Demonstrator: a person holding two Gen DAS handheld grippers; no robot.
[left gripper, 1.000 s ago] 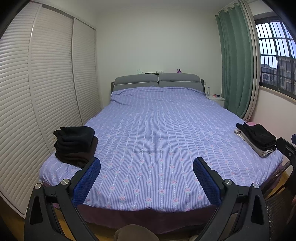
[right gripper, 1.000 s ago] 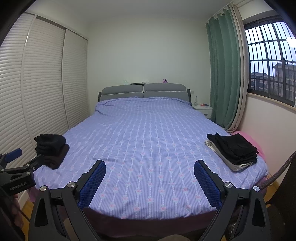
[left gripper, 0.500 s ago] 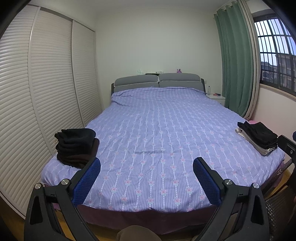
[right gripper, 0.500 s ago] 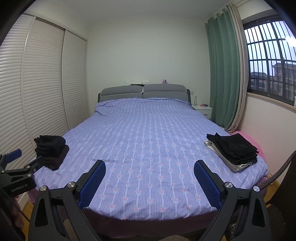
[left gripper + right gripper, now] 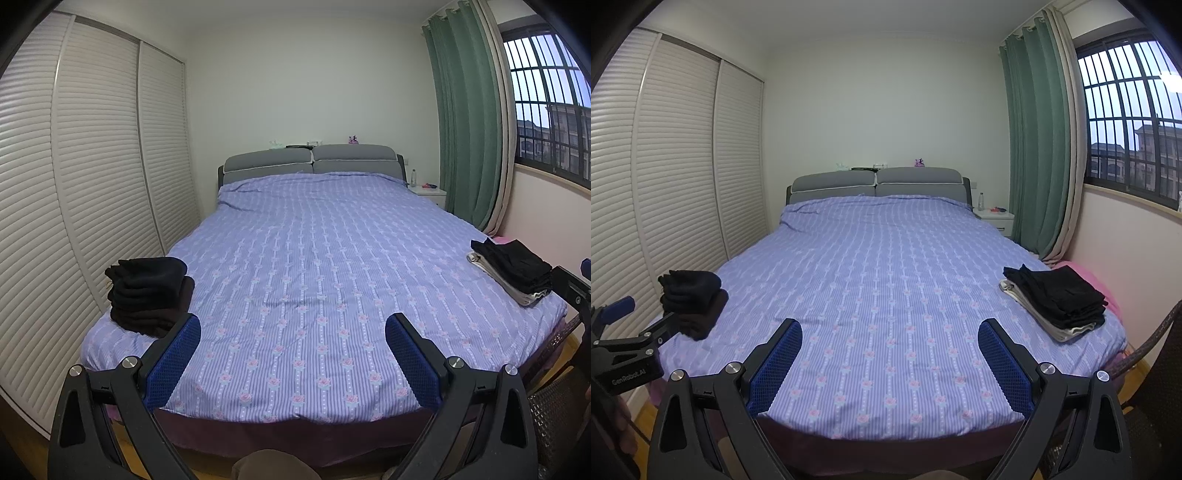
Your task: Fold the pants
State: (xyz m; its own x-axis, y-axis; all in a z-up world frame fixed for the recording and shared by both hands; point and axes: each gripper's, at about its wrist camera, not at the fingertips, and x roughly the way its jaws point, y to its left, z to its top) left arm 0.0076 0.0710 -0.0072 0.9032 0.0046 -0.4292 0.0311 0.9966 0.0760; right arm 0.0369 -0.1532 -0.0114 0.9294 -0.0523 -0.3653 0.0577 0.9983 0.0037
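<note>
A stack of folded black pants (image 5: pixel 147 291) lies at the bed's front left corner; it also shows in the right wrist view (image 5: pixel 692 299). A second stack of black pants on a grey garment (image 5: pixel 511 269) lies at the front right edge, also in the right wrist view (image 5: pixel 1056 299). My left gripper (image 5: pixel 293 325) is open and empty, held off the foot of the bed. My right gripper (image 5: pixel 890 330) is open and empty beside it. The left gripper's body (image 5: pixel 624 347) shows at the right wrist view's left edge.
The bed with a purple striped flowered cover (image 5: pixel 314 258) fills the room's middle. White louvred wardrobe doors (image 5: pixel 74 184) stand left. A green curtain (image 5: pixel 469 129), a barred window and a white nightstand (image 5: pixel 428 192) are right. A wicker chair (image 5: pixel 554 413) stands at the right foot.
Both grippers have drawn back slightly from the bed, and the left one has turned a little to the left. Both stay open and empty.
</note>
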